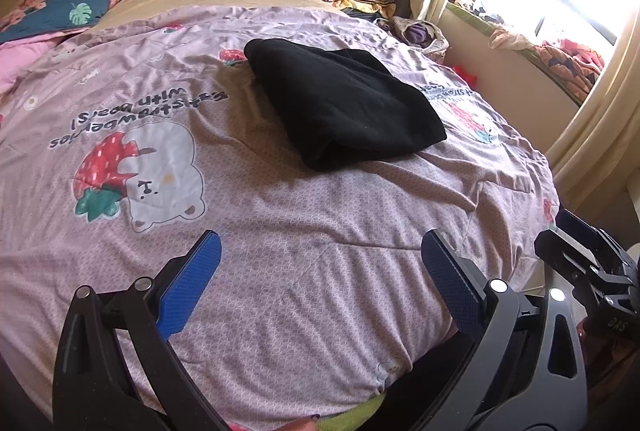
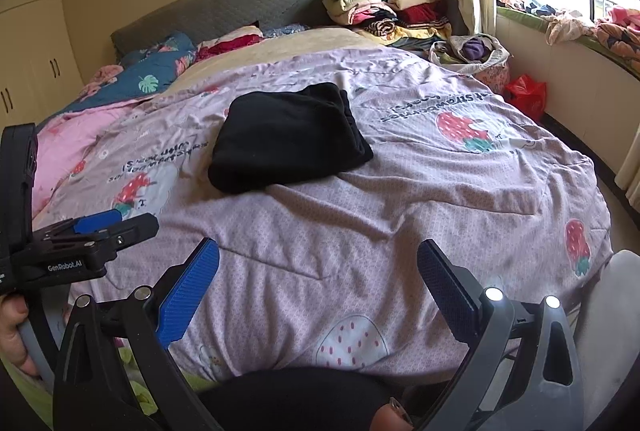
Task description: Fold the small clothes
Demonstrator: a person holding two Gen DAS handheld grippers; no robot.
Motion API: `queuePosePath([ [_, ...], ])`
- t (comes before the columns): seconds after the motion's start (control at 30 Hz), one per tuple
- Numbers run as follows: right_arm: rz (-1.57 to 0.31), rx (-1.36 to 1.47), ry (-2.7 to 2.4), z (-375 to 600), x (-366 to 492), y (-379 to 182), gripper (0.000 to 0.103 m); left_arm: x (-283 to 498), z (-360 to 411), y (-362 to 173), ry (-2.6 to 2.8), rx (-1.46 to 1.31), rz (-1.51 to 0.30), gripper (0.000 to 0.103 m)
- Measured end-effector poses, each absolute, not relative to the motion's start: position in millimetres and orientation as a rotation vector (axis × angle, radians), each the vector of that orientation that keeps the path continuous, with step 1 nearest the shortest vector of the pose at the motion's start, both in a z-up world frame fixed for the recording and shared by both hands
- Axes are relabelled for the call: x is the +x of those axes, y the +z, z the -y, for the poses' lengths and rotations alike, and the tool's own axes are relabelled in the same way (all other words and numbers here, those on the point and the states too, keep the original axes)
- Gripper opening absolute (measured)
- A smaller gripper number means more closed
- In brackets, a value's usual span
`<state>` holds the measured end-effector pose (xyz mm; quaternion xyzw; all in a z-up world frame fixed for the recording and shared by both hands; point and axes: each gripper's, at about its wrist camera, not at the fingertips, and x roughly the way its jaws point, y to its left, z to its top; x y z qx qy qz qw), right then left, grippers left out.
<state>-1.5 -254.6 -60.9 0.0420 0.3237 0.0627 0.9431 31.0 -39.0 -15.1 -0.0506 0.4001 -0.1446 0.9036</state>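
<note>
A folded black garment point(image 1: 344, 103) lies on the pink strawberry-print bedspread point(image 1: 280, 239) in the middle of the bed; it also shows in the right wrist view point(image 2: 286, 137). My left gripper point(image 1: 320, 251) is open and empty, held above the near part of the bedspread, well short of the garment. My right gripper point(image 2: 318, 259) is open and empty too, above the near edge of the bed. The left gripper's body point(image 2: 80, 235) shows at the left of the right wrist view, and the right gripper's body point(image 1: 592, 267) at the right of the left wrist view.
A pile of folded clothes point(image 2: 392, 7) sits at the bed's far right corner by the grey headboard point(image 2: 224, 7). A blue floral quilt point(image 2: 152, 75) lies far left. A basket of clothes point(image 2: 472, 51) and a red bag point(image 2: 526, 93) stand beside the bed under the window sill point(image 2: 560, 43).
</note>
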Motion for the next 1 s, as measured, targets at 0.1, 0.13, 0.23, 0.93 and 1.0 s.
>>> queuePosePath([
  [0.1, -0.667, 0.093, 0.119, 255.6, -1.6, -62.0, 0.099, 29.2, 39.2, -14.7, -0.301, -0.098, -0.825, 0.094],
  [0.13, -0.67, 0.091, 0.117, 255.3, -1.4, -62.4, 0.099, 28.4, 39.4, -14.5, -0.302, -0.096, -0.822, 0.094],
  [0.23, -0.67, 0.088, 0.115, 254.9, -2.0, -62.4, 0.099, 27.3, 40.3, -14.3, -0.308, -0.098, -0.823, 0.094],
  [0.93, -0.67, 0.087, 0.116, 254.6, -2.5, -62.7, 0.099, 27.0, 40.5, -14.6, -0.299, -0.094, -0.827, 0.094],
  [1.0, -0.67, 0.087, 0.117, 254.6, -2.4, -62.7, 0.099, 26.9, 40.5, -14.7, -0.294, -0.091, -0.827, 0.094],
])
